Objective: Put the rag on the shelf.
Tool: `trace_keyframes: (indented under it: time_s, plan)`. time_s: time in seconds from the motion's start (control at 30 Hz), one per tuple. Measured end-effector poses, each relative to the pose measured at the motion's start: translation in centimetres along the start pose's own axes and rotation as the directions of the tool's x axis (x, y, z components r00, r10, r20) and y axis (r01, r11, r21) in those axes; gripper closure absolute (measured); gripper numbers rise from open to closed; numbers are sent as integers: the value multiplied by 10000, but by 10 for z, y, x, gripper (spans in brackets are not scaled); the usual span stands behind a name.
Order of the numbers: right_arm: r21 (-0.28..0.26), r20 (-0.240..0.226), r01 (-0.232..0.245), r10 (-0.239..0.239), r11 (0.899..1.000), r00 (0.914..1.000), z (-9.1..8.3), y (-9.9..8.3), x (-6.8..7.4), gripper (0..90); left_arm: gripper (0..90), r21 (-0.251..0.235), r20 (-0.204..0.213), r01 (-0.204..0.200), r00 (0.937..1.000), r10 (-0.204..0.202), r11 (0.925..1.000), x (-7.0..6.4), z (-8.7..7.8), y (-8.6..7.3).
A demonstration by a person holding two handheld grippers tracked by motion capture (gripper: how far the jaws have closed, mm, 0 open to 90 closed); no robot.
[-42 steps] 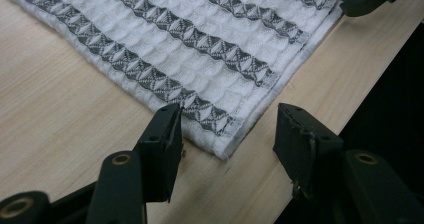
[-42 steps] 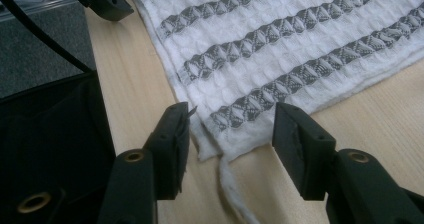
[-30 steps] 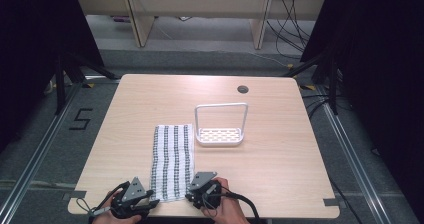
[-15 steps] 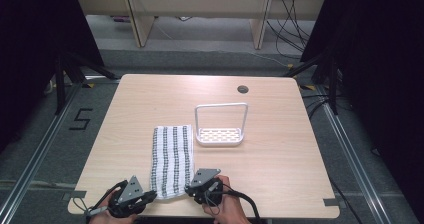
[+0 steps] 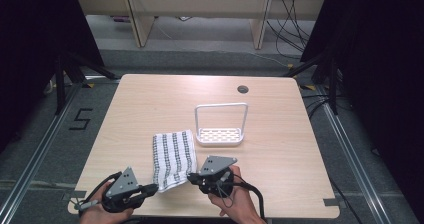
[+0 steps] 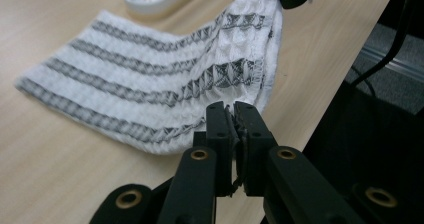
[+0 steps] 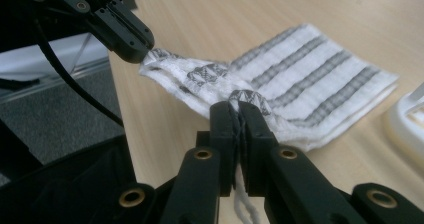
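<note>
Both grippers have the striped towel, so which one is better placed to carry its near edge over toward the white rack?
Probably the right gripper. It is shut on the striped towel at the near corner on the white rack's side. The left gripper pinches the corner farther from it.

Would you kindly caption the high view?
Both grippers, left and right, pinch the striped towel's near corners.

Both hands sit at 6 o'clock, left tongs (image 5: pixel 151 188) and right tongs (image 5: pixel 191 177) each clamped tight, tips pointing toward each other.
</note>
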State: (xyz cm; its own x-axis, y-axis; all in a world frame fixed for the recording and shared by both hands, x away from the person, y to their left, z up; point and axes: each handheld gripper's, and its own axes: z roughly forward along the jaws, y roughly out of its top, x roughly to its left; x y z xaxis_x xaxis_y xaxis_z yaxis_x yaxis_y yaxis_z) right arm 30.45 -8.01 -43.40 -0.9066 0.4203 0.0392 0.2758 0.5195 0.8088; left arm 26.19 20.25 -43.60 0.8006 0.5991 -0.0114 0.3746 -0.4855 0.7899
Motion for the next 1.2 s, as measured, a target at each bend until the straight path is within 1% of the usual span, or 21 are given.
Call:
trace_keyframes:
  time_s: [0.03,0.07,0.1,0.13,0.33,0.37,0.47,0.5,0.53,0.57,0.6,0.63,0.67,0.7,0.77,0.93,0.97,1.03,1.07,1.17,1.2]
  plan:
    - [-82,21,7,-6,10000,10000,-5,3,-1,869,855,-294,55,191,9998,-190,9994,-1,-2,6]
    - [-140,66,-177,178,9997,9998,-10,7,0,869,855,-156,81,-39,10000,40,9999,0,-6,10]
    - [-266,113,-105,109,9996,9999,-13,9,0,870,855,-413,161,74,9998,-68,9991,-1,-8,15]
    - [-382,88,47,-44,9993,10000,-18,13,-1,870,855,-420,190,100,9998,-92,9991,-1,-11,20]
    - [-1225,425,327,-277,9919,9987,-48,35,-1,871,855,-1096,370,-25,9993,66,9940,3,-32,55]
    - [-1247,450,222,-167,9919,9988,-53,39,-1,871,855,-1110,383,-100,9992,144,9938,4,-36,62]
    - [-1484,470,388,-322,9882,9984,-65,52,-5,872,855,-1214,493,-110,9986,171,9925,5,-43,81]
    - [-1473,510,90,-15,9891,9987,-69,55,-4,872,855,-1199,541,-139,9983,205,9927,7,-45,87]
    - [-1525,476,384,-315,9875,9984,-72,59,-7,872,855,-1226,531,-118,9984,184,9924,7,-47,92]
    - [-1655,639,544,-443,9847,9970,-79,66,-9,872,855,-1218,666,-92,9976,174,9925,9,-48,102]
    - [-1655,639,544,-443,9847,9970,-79,66,-9,872,855,-1218,666,-92,9976,174,9925,9,-48,102]
    - [-1644,646,313,-209,9859,9977,-87,72,-10,872,855,-1219,761,-62,9970,156,9925,11,-49,112]
    - [-1644,646,313,-209,9859,9977,-87,72,-10,872,855,-1219,761,-62,9970,156,9925,11,-49,112]
    - [-1695,734,444,-324,9845,9968,-94,77,-13,872,855,-1245,817,-41,9966,144,9922,12,-49,116]
    - [-1767,766,497,-366,9830,9964,-97,79,-15,872,855,-1326,1010,19,9948,116,9912,15,-50,125]
    - [-1965,959,431,-246,9796,9951,-117,87,-21,872,854,-1560,1134,53,9935,126,9877,20,-52,146]
    - [-1956,875,392,-223,9799,9959,-119,89,-22,872,855,-1605,1156,41,9932,146,9870,21,-50,151]
    - [-2115,1140,593,-357,9756,9928,-127,93,-27,872,855,-1651,1195,50,9927,150,9863,22,-48,158]
    - [-2099,1234,518,-261,9763,9920,-130,94,-28,872,855,-1714,1210,41,9925,169,9852,23,-44,165]
    - [-2174,1394,494,-191,9748,9901,-135,96,-30,871,854,-1852,1226,-35,9921,266,9827,25,-40,171]
    - [-2231,1538,529,-184,9734,9879,-139,97,-36,872,854,-1936,1155,41,9931,186,9811,27,-36,177]
